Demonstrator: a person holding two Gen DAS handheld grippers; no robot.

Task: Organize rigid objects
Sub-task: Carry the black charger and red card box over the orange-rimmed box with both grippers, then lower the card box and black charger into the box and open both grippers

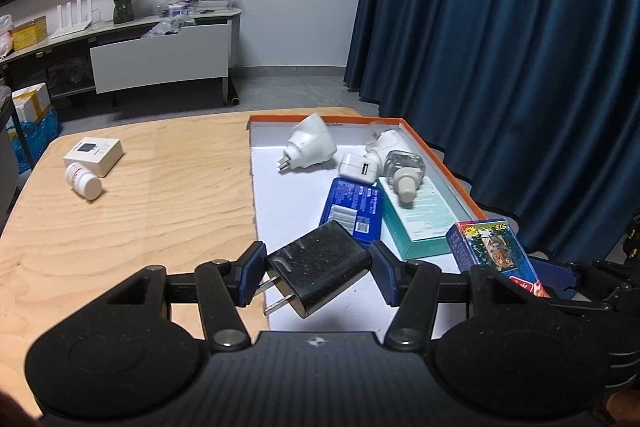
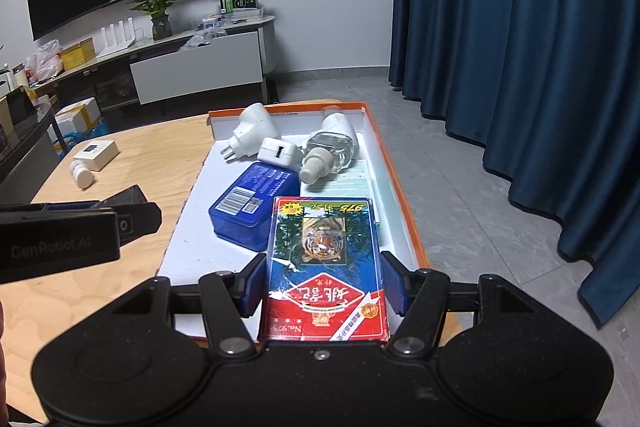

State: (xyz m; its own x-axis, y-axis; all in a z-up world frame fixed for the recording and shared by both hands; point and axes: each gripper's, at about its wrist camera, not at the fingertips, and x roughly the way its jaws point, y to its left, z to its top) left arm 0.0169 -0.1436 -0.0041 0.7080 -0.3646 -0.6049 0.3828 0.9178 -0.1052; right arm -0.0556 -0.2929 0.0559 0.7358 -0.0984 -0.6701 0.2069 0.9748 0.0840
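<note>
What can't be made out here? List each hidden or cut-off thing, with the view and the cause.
- Teal box: right wrist view, mostly covered by the card box in the right tongs.
- Black charger: right wrist view, nearly all hidden behind the left tongs.
- Pill bottle label: left wrist view, too small to read.
- Right tongs: left wrist view, cut off by the card box.

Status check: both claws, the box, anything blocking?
Left claw shut on black charger. Right claw shut on card pack. Both at orange box near end. Blue tin, teal carton crowd it.
</note>
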